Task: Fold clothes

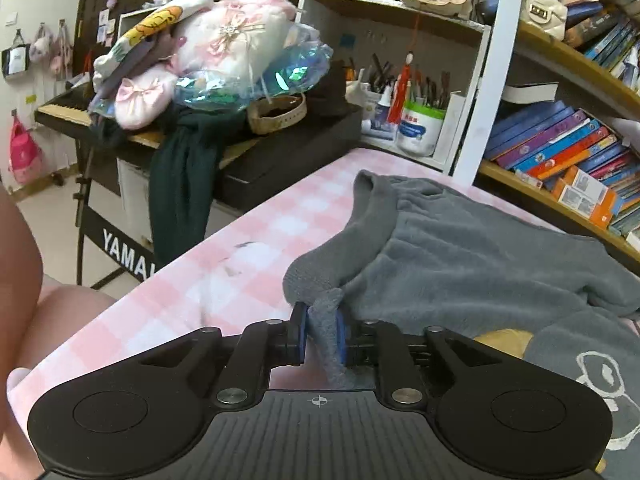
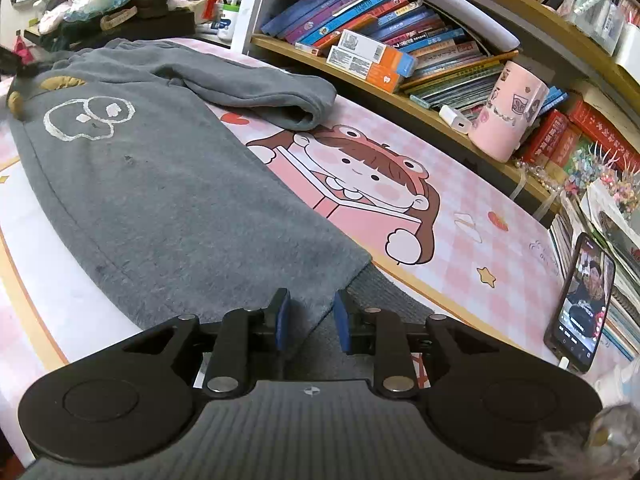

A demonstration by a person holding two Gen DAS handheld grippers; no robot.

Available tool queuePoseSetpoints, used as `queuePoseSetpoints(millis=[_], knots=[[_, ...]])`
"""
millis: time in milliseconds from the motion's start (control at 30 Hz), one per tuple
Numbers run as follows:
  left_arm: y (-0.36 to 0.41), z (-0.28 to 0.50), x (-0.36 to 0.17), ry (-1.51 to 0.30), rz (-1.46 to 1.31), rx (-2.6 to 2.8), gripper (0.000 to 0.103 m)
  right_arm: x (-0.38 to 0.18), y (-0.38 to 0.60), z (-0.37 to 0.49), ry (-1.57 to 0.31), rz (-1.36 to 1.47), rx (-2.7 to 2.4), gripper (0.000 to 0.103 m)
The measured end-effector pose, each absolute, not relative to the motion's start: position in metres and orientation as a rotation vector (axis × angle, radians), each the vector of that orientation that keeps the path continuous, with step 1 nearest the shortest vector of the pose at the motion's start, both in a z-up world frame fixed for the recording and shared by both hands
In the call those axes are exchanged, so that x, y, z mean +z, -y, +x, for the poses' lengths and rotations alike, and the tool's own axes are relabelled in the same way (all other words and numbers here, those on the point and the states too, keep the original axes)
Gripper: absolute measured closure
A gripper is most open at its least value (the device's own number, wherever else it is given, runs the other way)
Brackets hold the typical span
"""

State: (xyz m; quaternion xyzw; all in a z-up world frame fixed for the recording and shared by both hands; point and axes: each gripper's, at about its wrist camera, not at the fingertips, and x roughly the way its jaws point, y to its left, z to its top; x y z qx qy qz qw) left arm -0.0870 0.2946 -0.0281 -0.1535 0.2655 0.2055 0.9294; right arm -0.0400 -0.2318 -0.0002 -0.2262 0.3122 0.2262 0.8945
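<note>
A grey fleece sweater (image 1: 460,248) with a white cartoon print lies spread on the pink checked table mat (image 1: 240,248). My left gripper (image 1: 322,332) is shut on the ribbed cuff (image 1: 320,276) of one sleeve, and the cloth is bunched between the blue pads. In the right wrist view the sweater (image 2: 160,184) stretches away, its other sleeve (image 2: 260,88) folded across the far side. My right gripper (image 2: 312,320) stands over the bottom hem corner. The cloth lies flat between its pads, which do not seem to press on it.
Bookshelves (image 2: 400,40) run along the far edge of the mat (image 2: 460,216). A pink cup (image 2: 508,112) and a propped phone (image 2: 580,304) stand at the right. A keyboard stand (image 1: 120,252) piled with clothes and toys is beyond the left end. A person's leg (image 1: 60,312) is at the left.
</note>
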Motion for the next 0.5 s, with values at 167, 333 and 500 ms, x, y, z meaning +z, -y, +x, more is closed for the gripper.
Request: queuePoseSetpoints(millis=[167, 333, 500], knots=[[-0.286, -0.087, -0.020, -0.540, -0.224, 0.456, 0.060, -0.001, 0.236, -0.040, -0.648, -0.437, 0.470, 0.078], [-0.261, -0.109, 0.012, -0.356, -0.047, 0.520, 0.060, -0.001, 0.238, -0.040, -0.647, -0.414, 0.467, 0.078], [-0.245, -0.096, 0.011, -0.421, -0.132, 0.256, 0.060, -0.002, 0.236, -0.039, -0.643, -0.398, 0.453, 0.077]])
